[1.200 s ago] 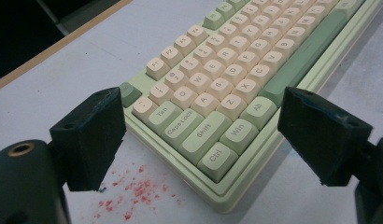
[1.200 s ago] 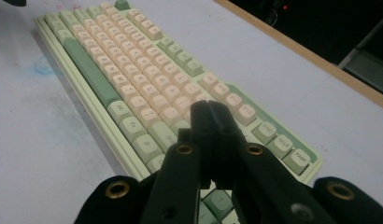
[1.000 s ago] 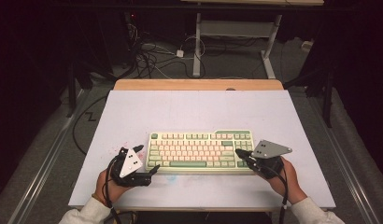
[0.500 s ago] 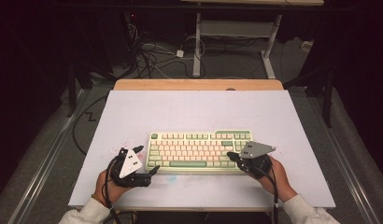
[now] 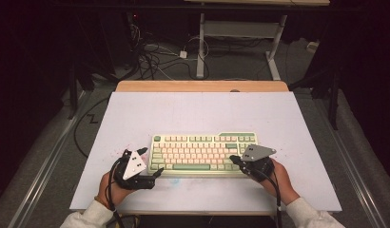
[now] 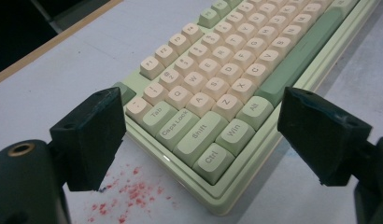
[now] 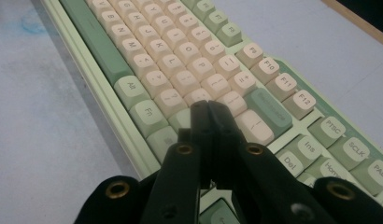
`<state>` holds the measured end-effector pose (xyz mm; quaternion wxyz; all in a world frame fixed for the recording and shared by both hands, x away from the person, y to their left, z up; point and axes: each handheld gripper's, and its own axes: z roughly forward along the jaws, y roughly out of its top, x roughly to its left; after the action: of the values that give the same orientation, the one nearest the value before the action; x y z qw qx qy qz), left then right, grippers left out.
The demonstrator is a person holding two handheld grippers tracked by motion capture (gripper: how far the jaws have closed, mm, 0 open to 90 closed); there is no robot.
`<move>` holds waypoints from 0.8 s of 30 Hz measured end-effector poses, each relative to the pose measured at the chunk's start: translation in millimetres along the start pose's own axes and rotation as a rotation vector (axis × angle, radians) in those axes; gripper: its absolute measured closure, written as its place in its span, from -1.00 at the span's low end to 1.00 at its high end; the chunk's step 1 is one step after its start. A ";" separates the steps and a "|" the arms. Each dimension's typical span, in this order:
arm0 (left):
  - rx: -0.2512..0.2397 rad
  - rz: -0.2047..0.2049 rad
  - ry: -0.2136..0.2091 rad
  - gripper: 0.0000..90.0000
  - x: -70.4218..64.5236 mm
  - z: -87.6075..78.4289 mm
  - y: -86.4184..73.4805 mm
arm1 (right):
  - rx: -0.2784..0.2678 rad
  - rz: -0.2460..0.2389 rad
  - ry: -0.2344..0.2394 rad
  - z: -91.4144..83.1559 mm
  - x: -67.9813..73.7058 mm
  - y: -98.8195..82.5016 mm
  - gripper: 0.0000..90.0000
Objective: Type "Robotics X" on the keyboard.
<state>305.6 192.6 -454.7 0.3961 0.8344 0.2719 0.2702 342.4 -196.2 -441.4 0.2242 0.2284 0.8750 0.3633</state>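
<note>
A pale green keyboard (image 5: 202, 152) with cream and green keys lies flat at the middle of the white table top (image 5: 198, 114). My left gripper (image 5: 153, 161) is at its left end, open. In the left gripper view its two black pads (image 6: 91, 135) stand wide apart on either side of the keyboard's (image 6: 227, 70) near left corner, with nothing pressed between them. My right gripper (image 5: 232, 158) is shut and empty at the keyboard's right end. In the right gripper view its tips (image 7: 209, 109) hang low over the keys (image 7: 180, 46) near the Enter key; I cannot tell if they touch.
Red specks (image 6: 129, 196) mark the table by the left gripper, and a faint blue smudge (image 7: 33, 23) lies in front of the keyboard. A wooden strip (image 5: 202, 86) edges the far side. Cables (image 5: 160, 61) and desk legs (image 5: 200, 47) stand on the floor beyond.
My right gripper has moved left and slightly down, from beside the keyboard's right end to over its right-hand keys. The left gripper and the keyboard have stayed put.
</note>
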 end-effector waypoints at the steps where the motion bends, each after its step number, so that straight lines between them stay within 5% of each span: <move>1: 0.001 0.000 -0.003 -0.67 0.4 0.4 0.4 | 0.003 -0.002 0.001 1.0 -0.4 -0.5 1.00; 14: 0.028 -0.070 -0.068 -0.43 10.6 15.1 16.3 | 0.050 0.004 -0.018 9.3 -2.6 -5.1 1.00; 17: 0.038 -0.073 -0.089 -0.23 13.1 15.6 19.3 | 0.061 0.010 -0.020 11.2 -3.6 -5.7 1.00; 18: 0.046 -0.080 -0.095 0.22 14.5 15.8 20.7 | 0.068 0.015 -0.022 13.1 -3.8 -6.5 1.00; 19: 0.050 -0.087 -0.089 0.40 15.7 16.1 22.2 | 0.068 0.016 -0.022 13.3 -4.2 -6.2 1.00; 24: 0.070 -0.090 -0.120 0.90 20.8 20.1 31.0 | 0.070 0.021 -0.023 13.3 -4.0 -6.2 1.00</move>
<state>341.2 179.4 -435.6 0.3939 0.8495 0.2941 0.1917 351.6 -195.3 -453.6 0.2222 0.2494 0.8820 0.3324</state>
